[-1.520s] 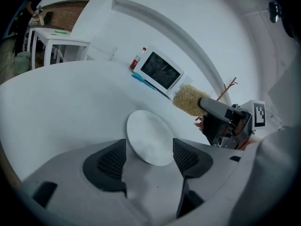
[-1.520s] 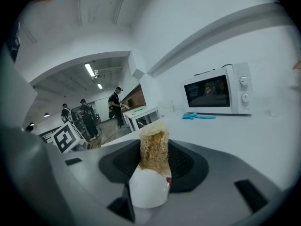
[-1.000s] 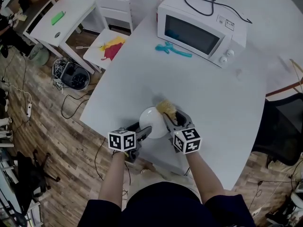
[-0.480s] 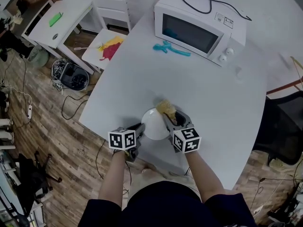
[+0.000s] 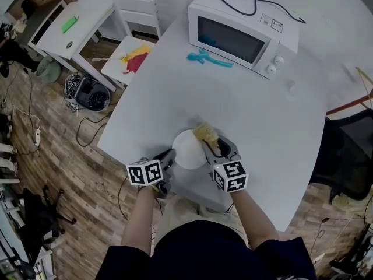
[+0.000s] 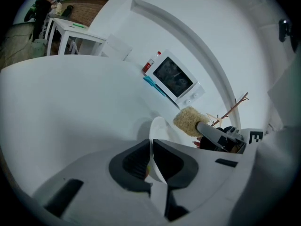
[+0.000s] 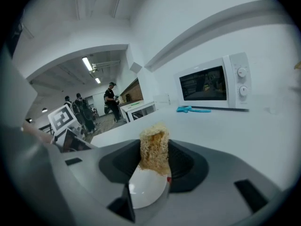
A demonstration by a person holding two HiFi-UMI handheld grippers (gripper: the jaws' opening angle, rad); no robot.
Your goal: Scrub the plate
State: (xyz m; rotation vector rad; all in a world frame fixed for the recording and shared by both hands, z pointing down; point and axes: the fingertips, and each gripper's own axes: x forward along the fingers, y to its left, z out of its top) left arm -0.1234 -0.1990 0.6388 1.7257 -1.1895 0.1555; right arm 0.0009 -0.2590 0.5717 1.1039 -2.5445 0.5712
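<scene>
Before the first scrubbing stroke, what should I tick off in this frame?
1. Left tongs on the plate rim: ok, the rim is between them as they are closing.
2. Right tongs gripping the sponge: ok.
3. Sponge touching the plate: cannot tell.
4. Plate fully on the table, inside its near edge: ok.
5. Microwave well away from the plate: ok.

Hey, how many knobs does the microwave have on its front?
2. Both are at the front right of the microwave: the upper knob, and the lower knob directly beneath it. None seem hidden.
</scene>
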